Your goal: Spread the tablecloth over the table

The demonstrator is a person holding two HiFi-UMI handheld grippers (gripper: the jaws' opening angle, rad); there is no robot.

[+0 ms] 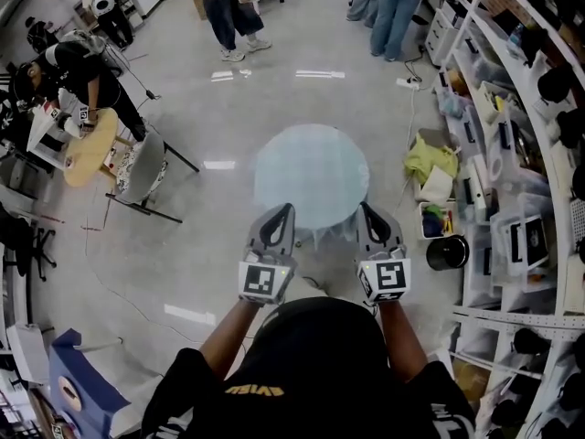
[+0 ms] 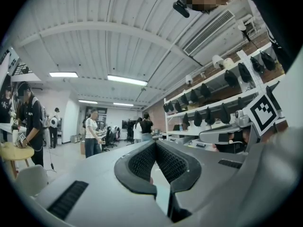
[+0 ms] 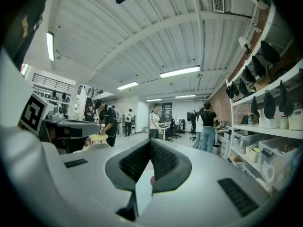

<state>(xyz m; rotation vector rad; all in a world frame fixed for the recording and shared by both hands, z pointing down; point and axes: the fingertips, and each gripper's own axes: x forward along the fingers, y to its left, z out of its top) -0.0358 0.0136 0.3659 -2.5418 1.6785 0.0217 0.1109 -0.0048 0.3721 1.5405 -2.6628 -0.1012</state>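
A round table draped in a pale blue tablecloth (image 1: 311,172) stands straight ahead of me in the head view. My left gripper (image 1: 285,210) and right gripper (image 1: 367,210) reach level to the cloth's near edge, side by side. Both are shut. In the left gripper view, a pale strip of tablecloth (image 2: 163,193) is pinched between the jaws of the left gripper (image 2: 155,143). The right gripper view shows the same, a strip of tablecloth (image 3: 142,193) nipped by the right gripper (image 3: 150,141). The table top itself is hidden under the cloth.
A chair (image 1: 142,167) and a small yellow table (image 1: 89,146) with a person at it stand to the left. Shelving (image 1: 512,154) runs along the right, with a black bucket (image 1: 448,252) and a yellow-green bundle (image 1: 430,158) on the floor beside it. People (image 1: 228,12) stand at the back.
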